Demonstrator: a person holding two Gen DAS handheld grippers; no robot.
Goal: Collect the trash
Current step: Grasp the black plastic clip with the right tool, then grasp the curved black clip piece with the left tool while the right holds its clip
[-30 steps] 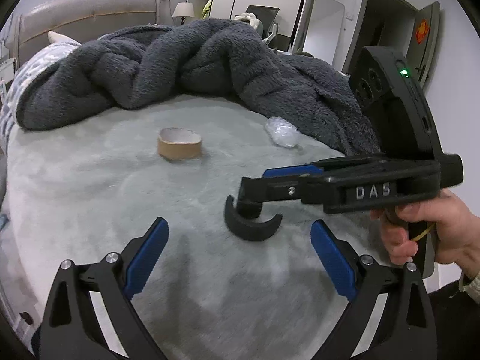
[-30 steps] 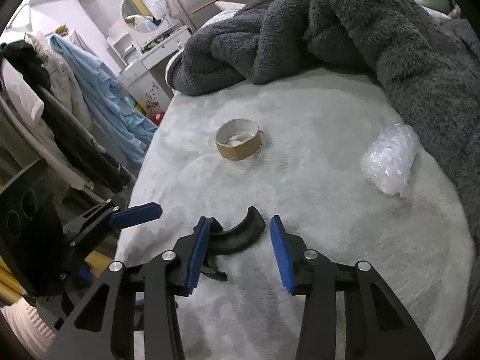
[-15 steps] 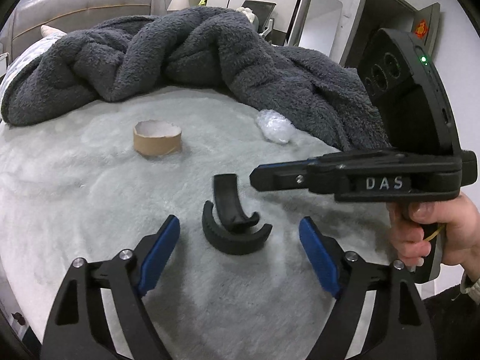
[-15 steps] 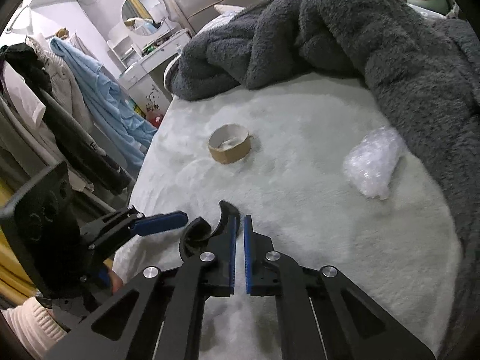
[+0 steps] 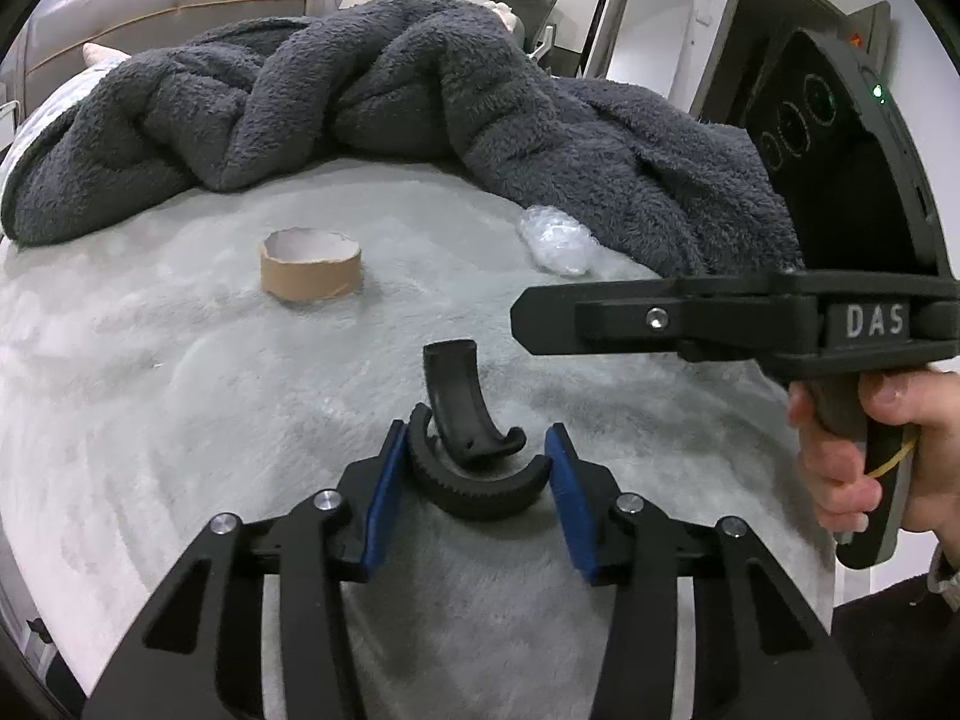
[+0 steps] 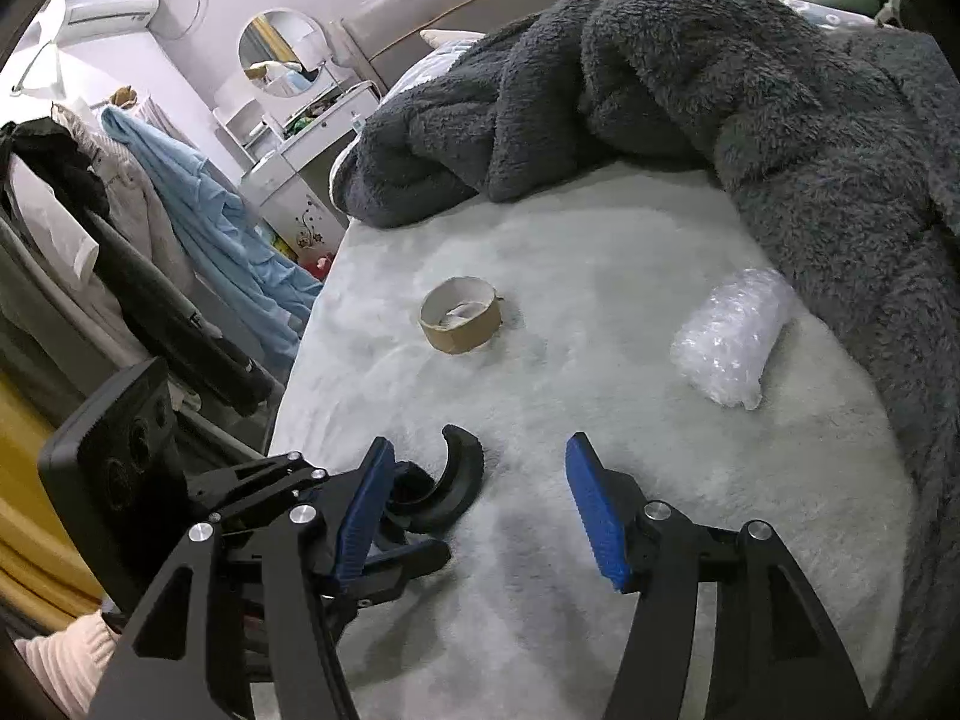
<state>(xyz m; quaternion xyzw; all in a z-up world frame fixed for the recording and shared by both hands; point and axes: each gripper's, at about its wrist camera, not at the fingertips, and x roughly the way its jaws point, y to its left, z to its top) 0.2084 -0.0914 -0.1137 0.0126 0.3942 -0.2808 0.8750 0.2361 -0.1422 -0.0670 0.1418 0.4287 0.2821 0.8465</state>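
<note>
Left wrist view: our left claw [image 5: 474,474] sits low in the middle of the frame. Its two blue pads [image 5: 379,501] are pulled in close on a ridged black curved piece [image 5: 480,489]. The left pad touches one end and the right pad sits at the other end. A second, smooth curved piece [image 5: 459,402] leans up out of the first one. Both lie on the pale fuzzy bed [image 5: 180,390].

At the right of this frame our right hand [image 5: 864,450] holds the right claw's handle, and its arm reaches toward the middle.

Right wrist view: our right claw [image 6: 480,510] is at the bottom of the frame, and it is wide open with nothing in it. The black pieces [image 6: 444,492] lie just beside its left pad. The left claw is under that pad, at the lower left.

We see a cardboard ring [image 5: 311,264] past the black pieces, in the middle of the bed. A wad of bubble wrap [image 6: 729,342] lies at the right, near a big grey blanket [image 6: 690,78]. The blanket is piled across the top of both frames.
</note>
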